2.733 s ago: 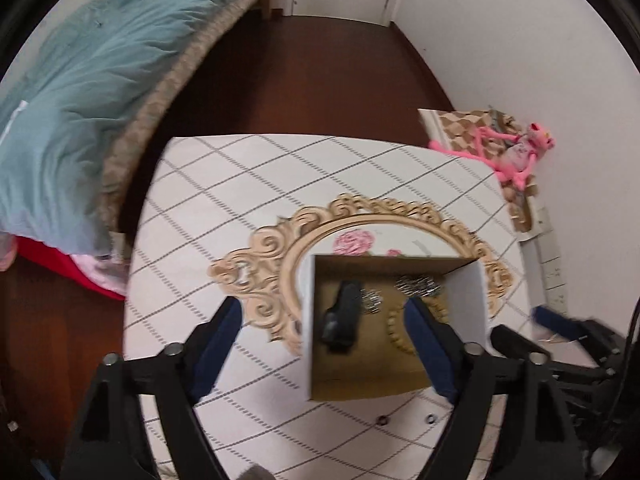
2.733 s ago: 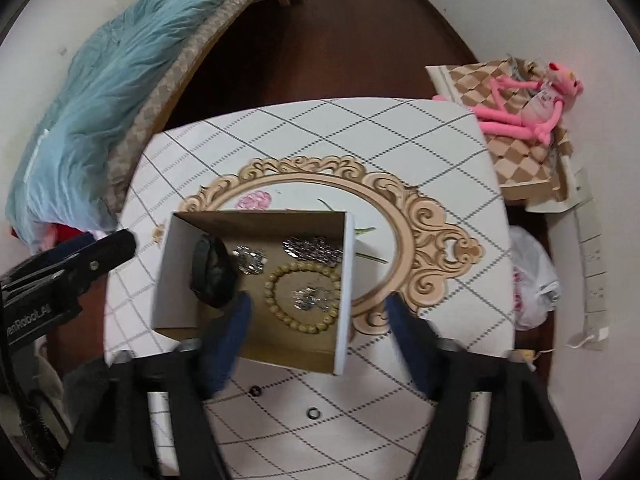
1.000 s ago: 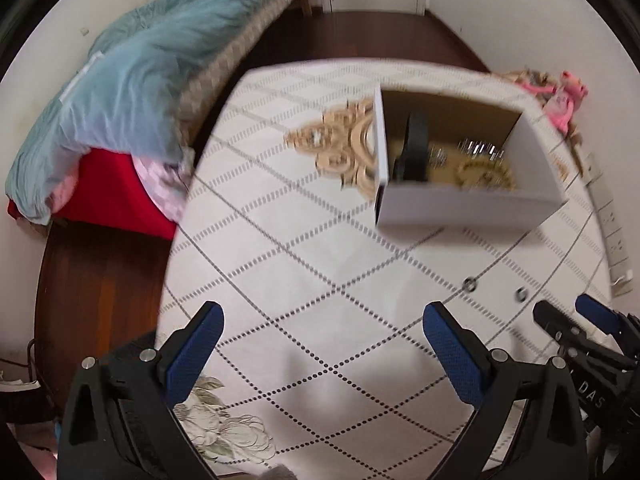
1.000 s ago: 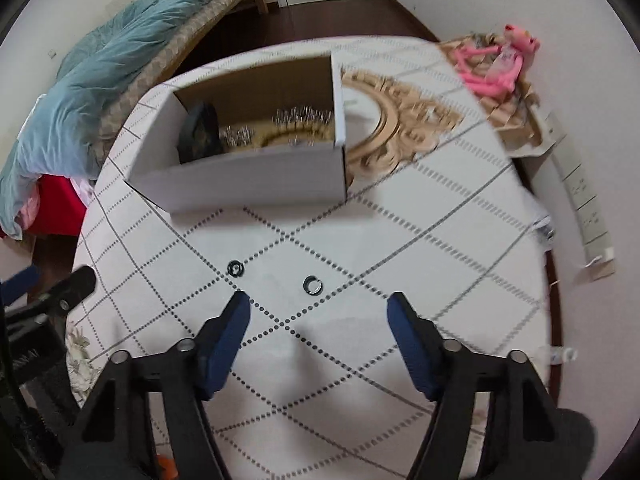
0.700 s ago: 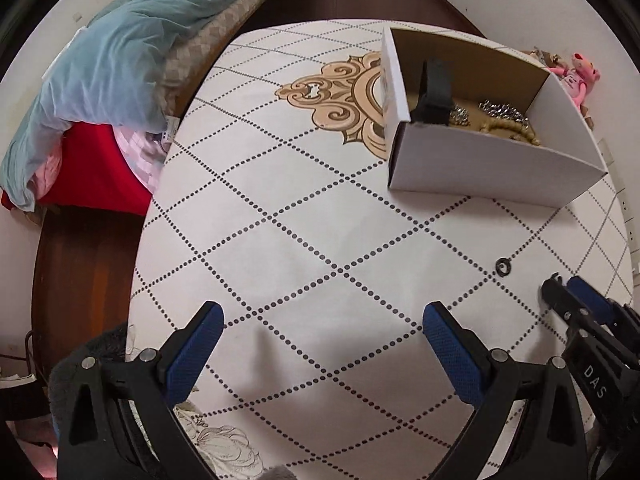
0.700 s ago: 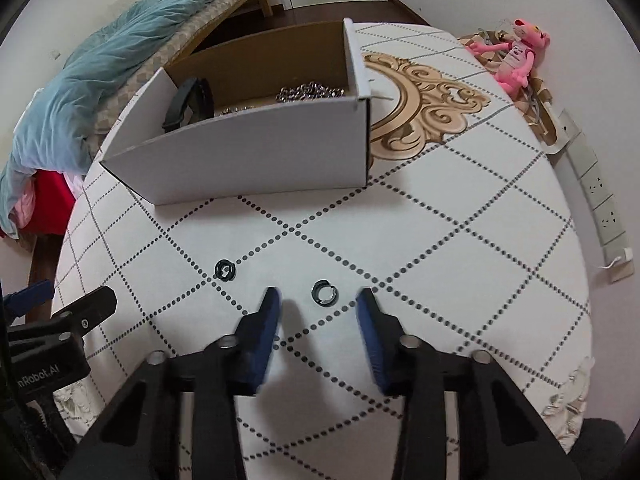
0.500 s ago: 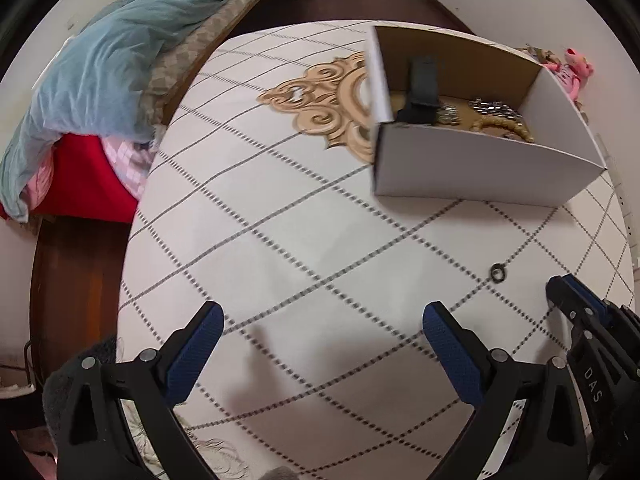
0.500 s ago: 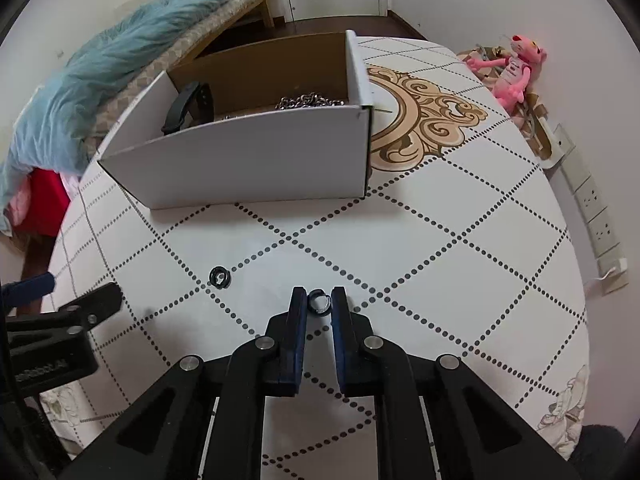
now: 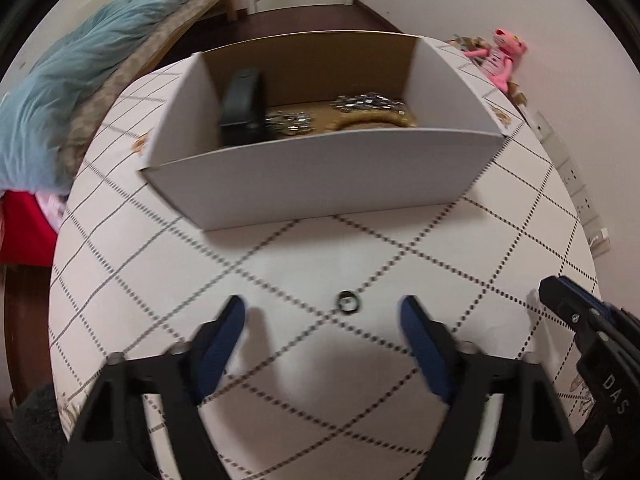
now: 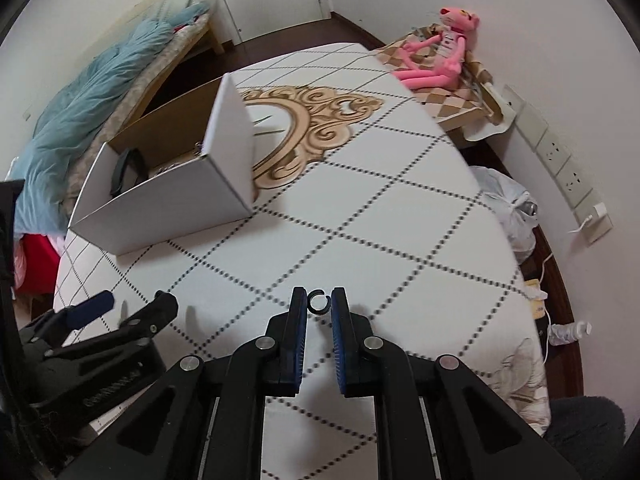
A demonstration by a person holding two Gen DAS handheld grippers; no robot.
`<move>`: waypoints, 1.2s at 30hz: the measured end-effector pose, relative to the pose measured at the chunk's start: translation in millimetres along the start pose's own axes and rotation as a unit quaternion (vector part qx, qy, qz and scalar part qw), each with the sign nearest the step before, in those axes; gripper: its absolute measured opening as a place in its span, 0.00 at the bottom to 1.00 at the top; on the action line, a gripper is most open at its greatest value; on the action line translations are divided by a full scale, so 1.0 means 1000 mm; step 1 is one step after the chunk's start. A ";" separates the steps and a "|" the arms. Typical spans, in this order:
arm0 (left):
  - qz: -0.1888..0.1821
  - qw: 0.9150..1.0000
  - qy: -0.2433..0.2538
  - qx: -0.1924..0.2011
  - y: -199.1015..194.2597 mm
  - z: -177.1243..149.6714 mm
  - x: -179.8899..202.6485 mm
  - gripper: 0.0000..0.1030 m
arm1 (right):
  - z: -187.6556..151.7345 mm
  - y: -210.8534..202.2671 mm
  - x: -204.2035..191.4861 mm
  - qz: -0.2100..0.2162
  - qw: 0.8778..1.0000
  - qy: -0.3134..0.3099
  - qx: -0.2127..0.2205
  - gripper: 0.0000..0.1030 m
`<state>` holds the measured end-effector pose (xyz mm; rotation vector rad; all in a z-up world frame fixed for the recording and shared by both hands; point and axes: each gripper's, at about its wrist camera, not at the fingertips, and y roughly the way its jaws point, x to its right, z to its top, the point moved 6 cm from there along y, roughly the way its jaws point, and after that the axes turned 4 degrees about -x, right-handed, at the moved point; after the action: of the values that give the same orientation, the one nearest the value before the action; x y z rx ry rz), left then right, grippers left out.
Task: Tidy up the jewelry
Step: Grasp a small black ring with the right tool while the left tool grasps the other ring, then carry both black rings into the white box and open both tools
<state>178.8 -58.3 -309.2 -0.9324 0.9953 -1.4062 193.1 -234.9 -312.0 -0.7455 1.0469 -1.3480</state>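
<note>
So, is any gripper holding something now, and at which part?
The right gripper pinches a small dark ring by its opposite outer edges. The left gripper holds nothing.

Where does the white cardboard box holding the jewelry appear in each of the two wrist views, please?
Left wrist: the white cardboard box fills the upper centre, straight beyond the open left gripper.
Right wrist: the box sits at mid-left, seen corner-on.
Shared landmark: the pink plush toy, upper right in both.
</note>
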 end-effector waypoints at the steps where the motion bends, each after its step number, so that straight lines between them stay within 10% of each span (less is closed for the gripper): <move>1: 0.000 1.000 0.004 -0.002 0.002 0.000 0.003 0.44 | 0.001 -0.001 0.002 0.000 1.000 0.002 0.001 0.12; 6: -0.010 1.000 0.014 0.011 0.000 0.003 0.008 0.11 | 0.003 -0.003 0.006 -0.002 1.000 0.002 0.004 0.12; 15: -0.051 0.998 -0.002 0.033 -0.033 0.014 -0.003 0.10 | 0.014 -0.026 -0.011 0.025 0.999 -0.008 0.020 0.12; 23: -0.134 0.990 -0.023 0.045 -0.087 0.088 -0.029 0.10 | 0.077 -0.057 -0.058 0.110 0.993 -0.033 0.033 0.12; 32: -0.135 0.989 -0.051 -0.020 -0.053 0.142 -0.052 0.11 | 0.134 -0.006 -0.098 0.131 0.988 -0.061 -0.057 0.12; 35: -0.107 0.992 -0.057 -0.021 -0.050 0.150 -0.059 0.34 | 0.140 0.011 -0.103 0.129 0.985 -0.065 -0.093 0.13; 36: -0.097 0.994 -0.057 -0.017 -0.051 0.152 -0.062 0.59 | 0.142 0.013 -0.104 0.128 0.985 -0.066 -0.098 0.13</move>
<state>309.5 -4.5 -211.0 -1.1460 0.8633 -1.4826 336.0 -151.0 -251.9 -0.8034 1.1383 -0.9732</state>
